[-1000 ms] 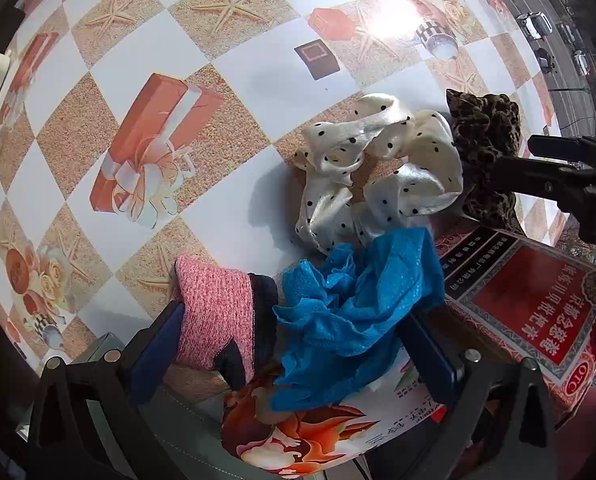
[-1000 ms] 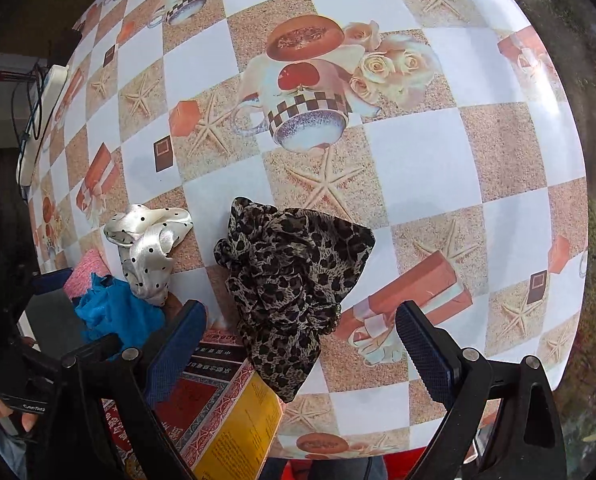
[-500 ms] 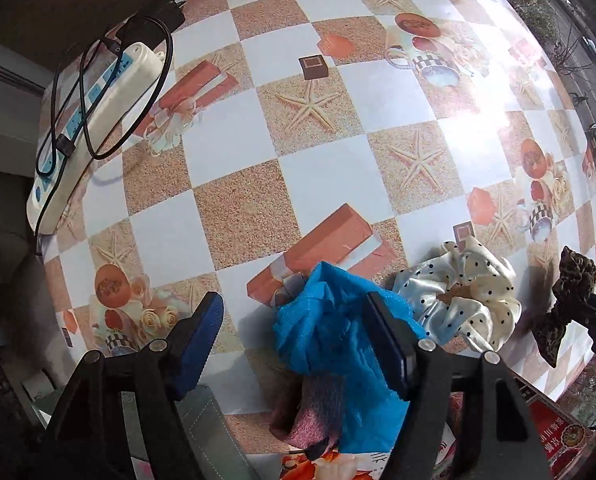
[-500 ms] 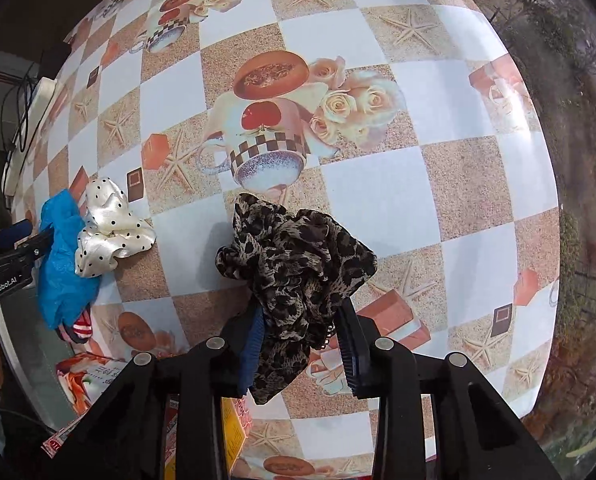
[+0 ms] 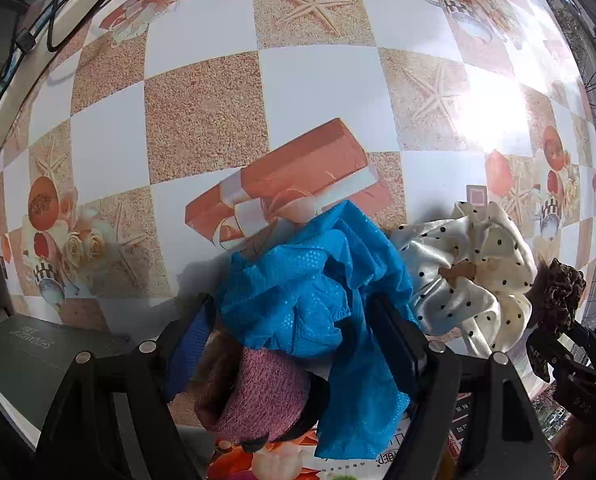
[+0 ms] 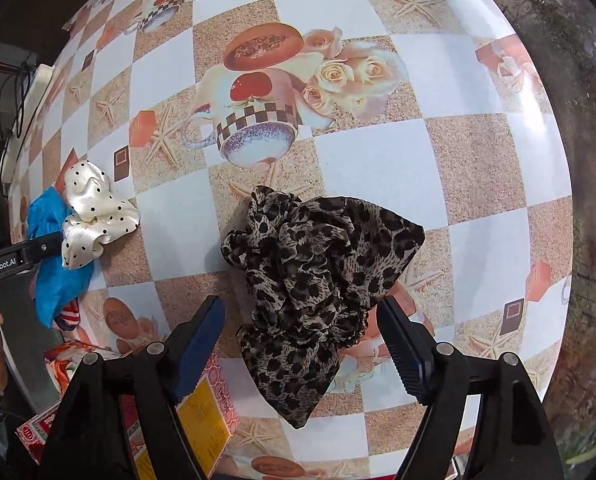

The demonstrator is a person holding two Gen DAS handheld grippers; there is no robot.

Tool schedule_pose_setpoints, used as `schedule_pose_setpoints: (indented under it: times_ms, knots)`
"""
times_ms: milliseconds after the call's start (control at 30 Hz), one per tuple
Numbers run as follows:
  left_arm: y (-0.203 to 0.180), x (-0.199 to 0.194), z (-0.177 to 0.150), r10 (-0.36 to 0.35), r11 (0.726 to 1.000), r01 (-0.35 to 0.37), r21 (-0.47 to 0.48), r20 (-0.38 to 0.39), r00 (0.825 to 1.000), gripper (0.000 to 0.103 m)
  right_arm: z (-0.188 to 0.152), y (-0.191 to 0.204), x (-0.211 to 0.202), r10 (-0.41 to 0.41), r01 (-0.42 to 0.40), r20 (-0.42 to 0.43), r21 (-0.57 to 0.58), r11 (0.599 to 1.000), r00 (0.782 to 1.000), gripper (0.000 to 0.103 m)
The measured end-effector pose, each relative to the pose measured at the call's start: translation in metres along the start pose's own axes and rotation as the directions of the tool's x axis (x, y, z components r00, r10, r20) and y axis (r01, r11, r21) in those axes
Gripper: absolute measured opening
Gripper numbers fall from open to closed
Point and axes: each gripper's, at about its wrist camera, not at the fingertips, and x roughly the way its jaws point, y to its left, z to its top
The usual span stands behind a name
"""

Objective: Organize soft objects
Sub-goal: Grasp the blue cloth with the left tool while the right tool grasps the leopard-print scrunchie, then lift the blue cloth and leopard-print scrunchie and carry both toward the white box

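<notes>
A blue scrunchie lies between the fingers of my left gripper, draped over the right finger; the jaws stand apart beside it. Under it is a pink knit piece. A white polka-dot scrunchie lies just to its right on the table. A leopard-print scrunchie lies on the table between the wide-open fingers of my right gripper. The blue scrunchie and white scrunchie also show at the left of the right wrist view.
The table has a checkered cloth with printed cups and starfish. A white power strip with cables lies at the far left. A grey box and red and yellow cartons lie at the near edge.
My right gripper has opened from around the leopard scrunchie, which now rests on the table. My left gripper has moved lower and closer over the blue scrunchie.
</notes>
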Motion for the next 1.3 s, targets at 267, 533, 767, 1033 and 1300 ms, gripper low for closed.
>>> schedule_pose_setpoints:
  times_ms: [267, 533, 767, 1033, 1300]
  knots:
    - [0.01, 0.019, 0.0, 0.067, 0.997, -0.068, 0.022, 0.032, 0.997, 0.103, -0.012, 0.013, 0.023, -0.041, 0.041, -0.009, -0.054, 0.998, 0.999, 0.085]
    - [0.032, 0.023, 0.011, 0.014, 1.0, -0.014, -0.013, -0.001, 1.0, 0.103, -0.006, 0.012, 0.017, -0.042, 0.043, 0.014, -0.036, 0.998, 0.999, 0.086]
    - [0.0, 0.024, 0.028, 0.01, 1.0, -0.01, 0.003, 0.041, 0.999, 0.081, 0.009, 0.013, 0.005, -0.089, 0.091, 0.041, -0.052, 0.994, 0.995, 0.039]
    - [-0.019, -0.008, 0.006, 0.028, 0.994, -0.047, 0.1, 0.185, 0.982, 0.034, 0.003, 0.012, -0.023, -0.024, 0.027, 0.099, -0.034, 0.999, 0.995, 0.034]
    - [-0.018, -0.075, -0.023, 0.063, 0.995, -0.087, 0.054, 0.35, 0.935, 0.034, -0.007, 0.012, -0.077, 0.038, -0.032, 0.182, -0.035, 0.999, 0.982, 0.034]
